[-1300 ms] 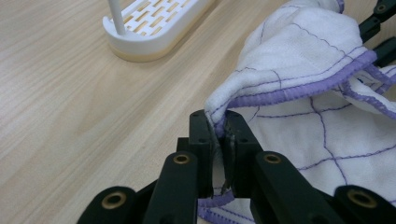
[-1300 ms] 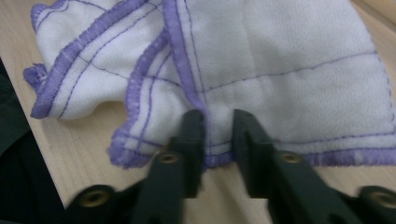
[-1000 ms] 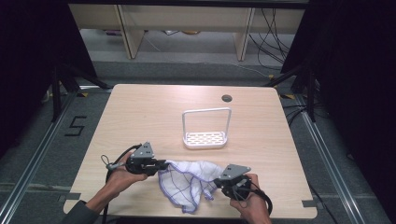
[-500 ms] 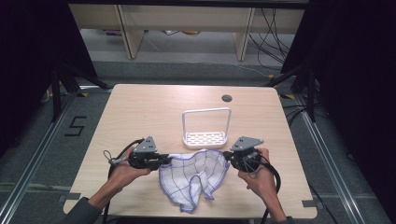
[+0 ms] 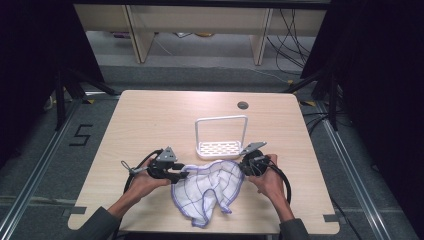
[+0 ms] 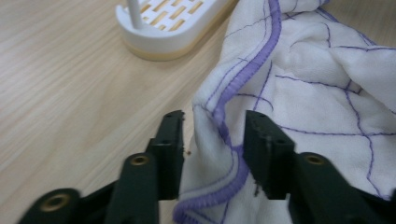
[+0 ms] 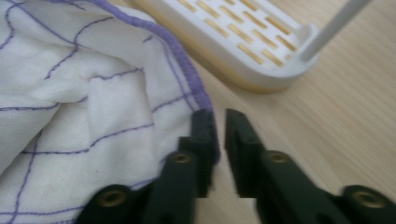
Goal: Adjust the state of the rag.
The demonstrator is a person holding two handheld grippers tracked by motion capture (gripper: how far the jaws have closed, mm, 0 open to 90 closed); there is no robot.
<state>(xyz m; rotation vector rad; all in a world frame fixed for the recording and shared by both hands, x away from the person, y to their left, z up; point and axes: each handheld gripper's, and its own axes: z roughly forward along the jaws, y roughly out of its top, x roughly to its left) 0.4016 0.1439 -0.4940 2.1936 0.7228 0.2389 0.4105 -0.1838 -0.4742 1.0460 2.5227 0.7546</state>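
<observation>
A white cloth [image 5: 207, 187] with purple grid lines and a purple hem lies spread on the wooden table [image 5: 150, 125], between my two grippers. My left gripper [image 5: 186, 175] is at its left corner. In the left gripper view my left gripper [image 6: 214, 126] stands open, and a fold of the cloth [image 6: 317, 93] with its hem lies between the jaws. My right gripper [image 5: 243, 167] is at the cloth's right corner. In the right gripper view my right gripper [image 7: 219, 116] is nearly closed, pinching the hem of the cloth [image 7: 70, 93].
A white slotted rack [image 5: 220, 148] with a tall wire hoop stands just behind the cloth, close to both grippers; it appears as the rack [image 6: 173, 23] and the rack [image 7: 252, 42] too. A round cable hole [image 5: 243, 105] sits near the table's far edge.
My right gripper has pulled the cloth's corner up and to the right, spreading the bunched cloth wider. The left gripper has stayed at the left corner.
</observation>
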